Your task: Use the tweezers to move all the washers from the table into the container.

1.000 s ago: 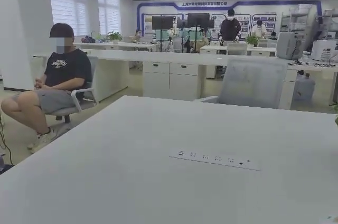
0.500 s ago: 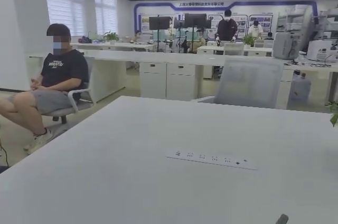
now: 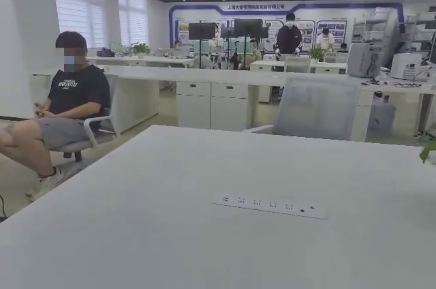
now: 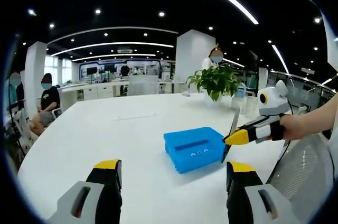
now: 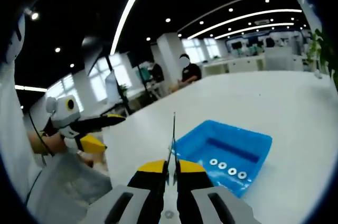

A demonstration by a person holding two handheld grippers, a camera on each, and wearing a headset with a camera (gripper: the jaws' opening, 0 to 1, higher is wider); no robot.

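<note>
Four washers [image 5: 227, 167] lie in a row inside the blue container [image 5: 237, 147] on the white surface [image 5: 264, 97], just ahead of your right gripper [image 5: 171, 170], whose fingers are clamped on the tweezers [image 5: 173, 134]. The fingers of your left gripper [image 4: 174, 167] are spread wide, holding nothing. I judge the job done or nearly so.

left gripper [image 4: 174, 167]: jaws spread wide, yellow tips rising from the bottom of its own view. right gripper [image 5: 172, 168]: jaws pressed together on the tweezers [image 5: 173, 134], which stick straight out ahead between the tips. in the left gripper view the right one comes in from the right, tip pointing left, gripped by a hand [image 4: 294, 127] with a bare forearm [image 4: 324, 111] behind it. the two grippers sit near each other, not touching
</note>
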